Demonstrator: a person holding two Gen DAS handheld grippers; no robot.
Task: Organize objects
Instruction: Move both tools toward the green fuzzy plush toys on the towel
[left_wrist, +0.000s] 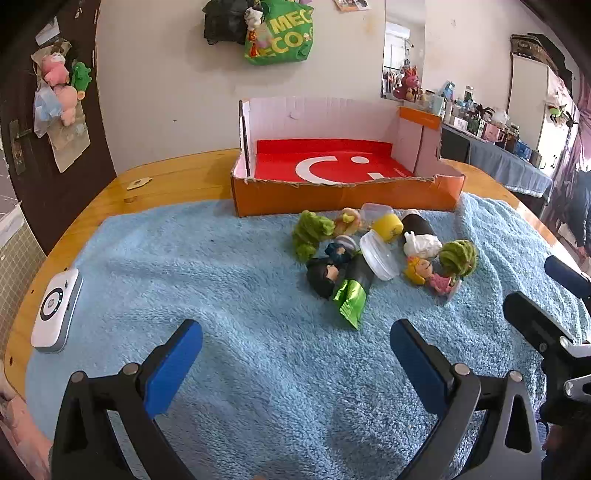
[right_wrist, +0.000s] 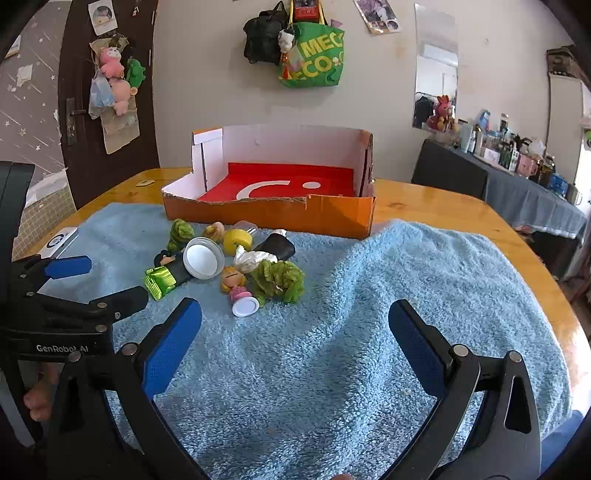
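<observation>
A heap of small toys lies on the blue towel (left_wrist: 207, 266) in front of an orange cardboard box (left_wrist: 343, 194) with a red floor. The heap holds two green plush pieces (left_wrist: 312, 232) (right_wrist: 279, 278), a dark-haired figure (left_wrist: 323, 275), a blonde doll (right_wrist: 233, 282), a yellow capsule (right_wrist: 237, 242), a clear round lid (right_wrist: 204, 257), a green foil packet (left_wrist: 351, 297) and a black cylinder (right_wrist: 277, 246). My left gripper (left_wrist: 295, 339) is open above bare towel, nearer than the heap. My right gripper (right_wrist: 295, 317) is open too, to the right of the heap. Neither holds anything.
A white gadget (left_wrist: 55, 310) lies at the towel's left edge. The towel covers a wooden table (right_wrist: 461, 214), whose edge curves round on both sides. A cluttered sideboard (right_wrist: 517, 177) stands at the right, and a dark door (right_wrist: 77, 110) hung with plush toys at the left.
</observation>
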